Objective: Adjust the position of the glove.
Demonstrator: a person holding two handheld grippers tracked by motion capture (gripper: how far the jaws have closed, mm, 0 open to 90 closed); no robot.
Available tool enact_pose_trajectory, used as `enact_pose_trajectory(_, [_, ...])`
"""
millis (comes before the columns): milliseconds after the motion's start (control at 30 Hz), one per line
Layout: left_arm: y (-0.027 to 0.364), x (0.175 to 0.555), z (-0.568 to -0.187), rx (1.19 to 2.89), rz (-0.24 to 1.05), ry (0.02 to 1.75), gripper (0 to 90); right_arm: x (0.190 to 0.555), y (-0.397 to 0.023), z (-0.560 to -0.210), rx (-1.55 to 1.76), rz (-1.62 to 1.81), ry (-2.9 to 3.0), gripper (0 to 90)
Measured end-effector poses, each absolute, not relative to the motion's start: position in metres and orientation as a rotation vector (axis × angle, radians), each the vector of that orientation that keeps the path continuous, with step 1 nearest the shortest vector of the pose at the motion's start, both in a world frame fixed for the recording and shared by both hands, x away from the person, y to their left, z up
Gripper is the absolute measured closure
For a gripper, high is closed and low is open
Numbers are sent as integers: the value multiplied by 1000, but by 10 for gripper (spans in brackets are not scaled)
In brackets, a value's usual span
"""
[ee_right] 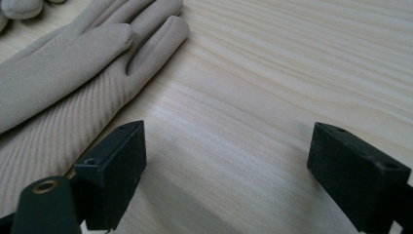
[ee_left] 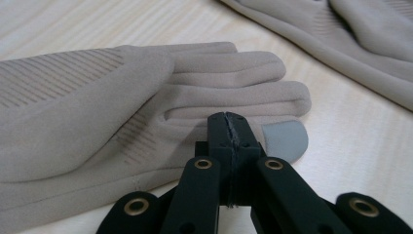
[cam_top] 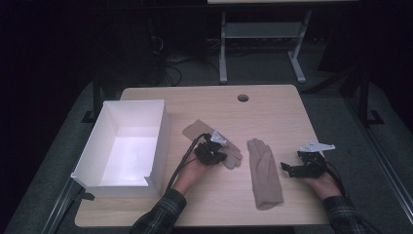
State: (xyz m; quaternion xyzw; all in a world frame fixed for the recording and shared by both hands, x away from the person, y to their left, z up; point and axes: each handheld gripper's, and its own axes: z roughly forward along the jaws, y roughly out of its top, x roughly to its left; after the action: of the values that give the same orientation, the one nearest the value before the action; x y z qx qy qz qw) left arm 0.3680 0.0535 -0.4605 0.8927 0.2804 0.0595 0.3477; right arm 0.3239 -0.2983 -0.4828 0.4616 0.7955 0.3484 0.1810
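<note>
High view first: we see a pale wooden tabletop with two beige gloves lying flat on it. The left glove lies near the middle, its cuff pointing to the far left and its fingertips to the near right. The right glove lies just to its right, apart from it, cuff toward the near edge and fingertips toward the far side. A white open box stands on the left part of the tabletop, well clear of both gloves.

We see the left gripper held over the left glove, on its fingertip end. From the left gripper view, its two black fingers are pressed tightly together with no gap, and their tip sits right at the edge of the glove beside a grey fingertip patch. We cannot tell whether any fabric is caught between them; none shows.

The right gripper rests low at the right side of the tabletop, just right of the right glove and pointing toward it. From the right gripper view, its fingers stand wide apart with bare wood between them, holding nothing; the glove lies beyond the left-hand one.
</note>
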Motion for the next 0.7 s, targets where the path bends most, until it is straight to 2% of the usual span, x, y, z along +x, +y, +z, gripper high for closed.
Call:
enact_pose_trajectory(100, [50,359,-462,2293,116,727,898,324,-298,-483,1305,984,2246,136])
enact_pose_trajectory(367, [52,351,-453,2278,144,701,896,324,-298,-483,1305,984,2246,136])
enact_pose_trajectory(700, [75,389,-432,2265,345,822,897,324,-298,-483,1305,984,2246,136])
